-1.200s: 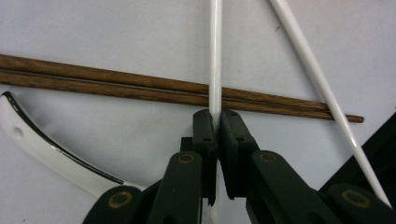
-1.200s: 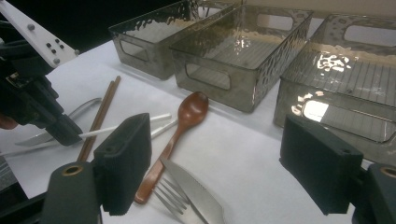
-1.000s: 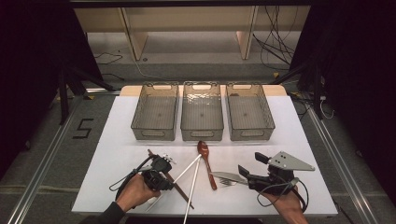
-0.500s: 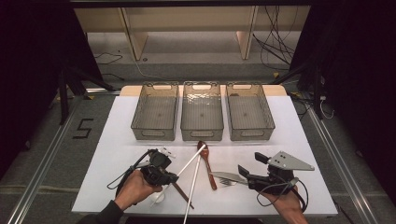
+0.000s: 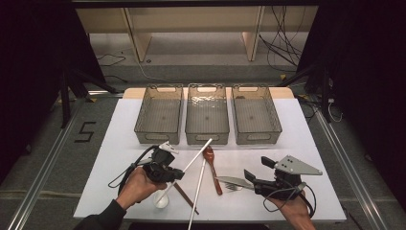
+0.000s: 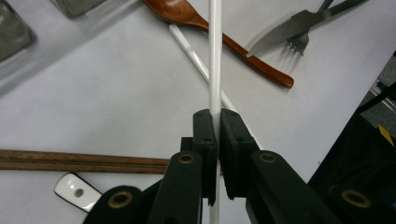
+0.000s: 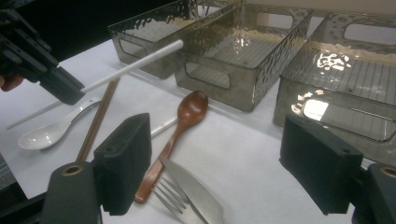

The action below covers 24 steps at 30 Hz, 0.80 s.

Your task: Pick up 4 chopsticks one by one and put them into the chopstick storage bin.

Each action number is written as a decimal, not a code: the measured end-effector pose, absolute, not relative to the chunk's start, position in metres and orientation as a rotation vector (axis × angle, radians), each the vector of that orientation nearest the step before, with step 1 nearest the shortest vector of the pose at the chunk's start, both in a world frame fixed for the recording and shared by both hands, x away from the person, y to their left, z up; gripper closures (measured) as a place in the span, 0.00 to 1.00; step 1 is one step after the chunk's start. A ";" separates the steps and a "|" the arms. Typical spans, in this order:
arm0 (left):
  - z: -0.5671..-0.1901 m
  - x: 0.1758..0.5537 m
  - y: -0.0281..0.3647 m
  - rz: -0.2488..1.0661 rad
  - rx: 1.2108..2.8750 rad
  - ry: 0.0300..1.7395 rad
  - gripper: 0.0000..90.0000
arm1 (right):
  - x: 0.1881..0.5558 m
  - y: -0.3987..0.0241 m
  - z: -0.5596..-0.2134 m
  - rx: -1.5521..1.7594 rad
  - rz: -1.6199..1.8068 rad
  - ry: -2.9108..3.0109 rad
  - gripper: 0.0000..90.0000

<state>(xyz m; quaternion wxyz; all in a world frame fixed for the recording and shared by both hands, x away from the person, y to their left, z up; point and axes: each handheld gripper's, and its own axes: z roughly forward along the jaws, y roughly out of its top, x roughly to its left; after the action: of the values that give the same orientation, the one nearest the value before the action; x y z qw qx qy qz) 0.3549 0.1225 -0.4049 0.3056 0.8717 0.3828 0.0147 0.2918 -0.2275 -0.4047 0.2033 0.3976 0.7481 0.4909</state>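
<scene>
Left gripper (image 5: 178,173) pinches a white chopstick (image 5: 196,154) tight near its lower part; the stick's low end is cut off behind the jaws. Stick slants up toward the middle bin (image 5: 207,115), lifted off the white desk (image 5: 306,143). Right gripper (image 5: 248,175) spread, near front edge. Stick smooth, round, glossy.
</scene>
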 end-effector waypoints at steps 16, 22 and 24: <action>-0.375 0.394 0.144 0.149 2.197 1.058 0.94 | 0.292 -0.228 -0.405 1.111 1.367 2.088 0.29; -0.369 0.413 0.152 0.186 2.160 1.092 0.94 | 0.292 -0.228 -0.405 1.110 1.371 2.087 0.29; -0.367 0.420 0.155 0.196 2.144 1.109 0.94 | 0.292 -0.229 -0.405 1.114 1.372 2.087 0.29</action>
<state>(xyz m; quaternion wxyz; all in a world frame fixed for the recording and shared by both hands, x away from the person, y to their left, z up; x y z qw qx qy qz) 0.4200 0.1552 -0.3673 0.3524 0.8285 0.4286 0.0756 0.2917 -0.2285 -0.4047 0.2019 0.3988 0.7475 0.4913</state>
